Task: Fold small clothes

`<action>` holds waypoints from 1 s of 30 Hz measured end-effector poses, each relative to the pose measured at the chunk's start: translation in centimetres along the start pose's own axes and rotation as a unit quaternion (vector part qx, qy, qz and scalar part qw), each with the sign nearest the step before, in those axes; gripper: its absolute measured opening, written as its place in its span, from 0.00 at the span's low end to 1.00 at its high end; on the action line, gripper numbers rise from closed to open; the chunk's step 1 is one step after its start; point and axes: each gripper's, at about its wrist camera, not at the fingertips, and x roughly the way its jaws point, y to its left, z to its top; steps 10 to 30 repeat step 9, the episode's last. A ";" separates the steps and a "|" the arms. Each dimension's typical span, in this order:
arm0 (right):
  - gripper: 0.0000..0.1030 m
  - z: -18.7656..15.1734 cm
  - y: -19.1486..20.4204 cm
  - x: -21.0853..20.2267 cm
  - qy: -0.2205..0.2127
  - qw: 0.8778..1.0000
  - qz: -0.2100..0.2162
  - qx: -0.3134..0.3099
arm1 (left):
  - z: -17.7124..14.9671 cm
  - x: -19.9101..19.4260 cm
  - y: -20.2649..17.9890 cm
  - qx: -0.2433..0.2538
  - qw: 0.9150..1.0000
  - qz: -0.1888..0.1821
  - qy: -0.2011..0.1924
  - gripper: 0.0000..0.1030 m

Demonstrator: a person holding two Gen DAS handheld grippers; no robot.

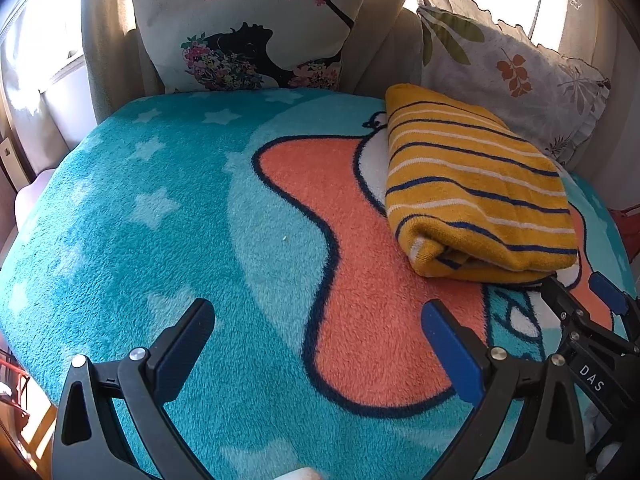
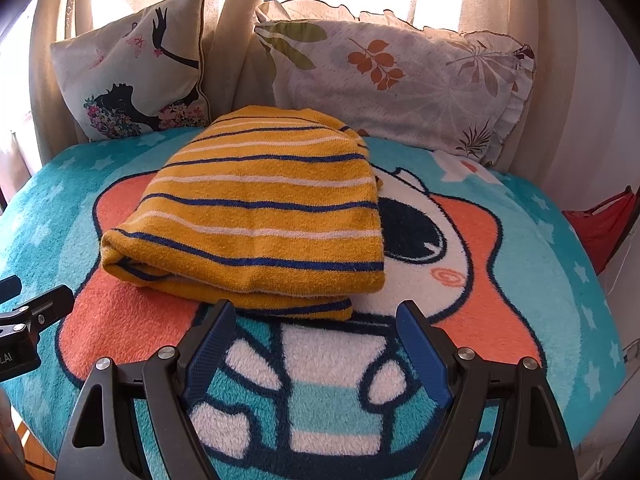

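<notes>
Folded sweater, mustard yellow with navy and white stripes, lies on the fleece blanket. It sits over the orange patch and the white cartoon face printed on the blanket; the open layered edge faces the near side, the rounded fold lies toward the pillows.

Left tongs: spread wide, nothing between them, poised over bare blanket to the left of the sweater and apart from it. Blue pad visible on the inner face of one finger.

Right tongs: spread, nothing between them, just in front of the sweater's near edge. From this angle the tips meet the bottom layer's hem, but contact cannot be confirmed. In the left wrist view the right tongs appear at the sweater's near corner, jaws apart.

Writing: white letters "DAS" on the body of the right tongs, read in the left wrist view. On the left tongs, seen at the edge of the right wrist view, a partial mark ending in "AI"; the rest is cut off.

Behind the sweater, two pillows lean against pale curtains: a cream cushion printed with a black silhouette of a woman, flowers and butterflies, and a frilled pillow with orange and green leaves. A red cloth shows beyond the blanket's edge, right of the sweater.
</notes>
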 end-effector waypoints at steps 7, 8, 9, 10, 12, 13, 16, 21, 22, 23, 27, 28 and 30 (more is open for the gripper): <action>0.84 -0.1 0.2 -0.1 0.001 1.000 0.009 -0.003 | -0.4 0.2 -0.4 0.000 1.000 -0.004 0.001 1.00; 0.84 -0.1 0.3 0.0 0.001 1.000 0.009 -0.005 | -0.4 0.2 -0.4 0.000 1.000 -0.003 0.001 1.00; 0.84 -0.1 0.5 -0.1 0.001 1.000 0.010 -0.007 | -0.4 0.2 -0.4 0.001 1.000 -0.003 0.001 1.00; 0.84 -0.1 0.5 -0.1 0.001 1.000 0.010 -0.007 | -0.4 0.2 -0.4 0.001 1.000 -0.003 0.001 1.00; 0.84 -0.1 0.5 -0.1 0.001 1.000 0.010 -0.007 | -0.4 0.2 -0.4 0.001 1.000 -0.003 0.001 1.00; 0.84 -0.1 0.5 -0.1 0.001 1.000 0.010 -0.007 | -0.4 0.2 -0.4 0.001 1.000 -0.003 0.001 1.00; 0.84 -0.1 0.5 -0.1 0.001 1.000 0.010 -0.007 | -0.4 0.2 -0.4 0.001 1.000 -0.003 0.001 1.00; 0.84 -0.1 0.5 -0.1 0.001 1.000 0.010 -0.007 | -0.4 0.2 -0.4 0.001 1.000 -0.003 0.001 1.00; 0.84 -0.1 0.5 -0.1 0.001 1.000 0.010 -0.007 | -0.4 0.2 -0.4 0.001 1.000 -0.003 0.001 1.00; 0.84 -0.1 0.5 -0.1 0.001 1.000 0.010 -0.007 | -0.4 0.2 -0.4 0.001 1.000 -0.003 0.001 1.00; 0.84 -0.1 0.5 -0.1 0.001 1.000 0.010 -0.007 | -0.4 0.2 -0.4 0.001 1.000 -0.003 0.001 1.00; 0.84 -0.1 0.5 -0.1 0.001 1.000 0.010 -0.007 | -0.4 0.2 -0.4 0.001 1.000 -0.003 0.001 1.00; 0.84 -0.1 0.5 -0.1 0.001 1.000 0.010 -0.007 | -0.4 0.2 -0.4 0.001 1.000 -0.003 0.001 1.00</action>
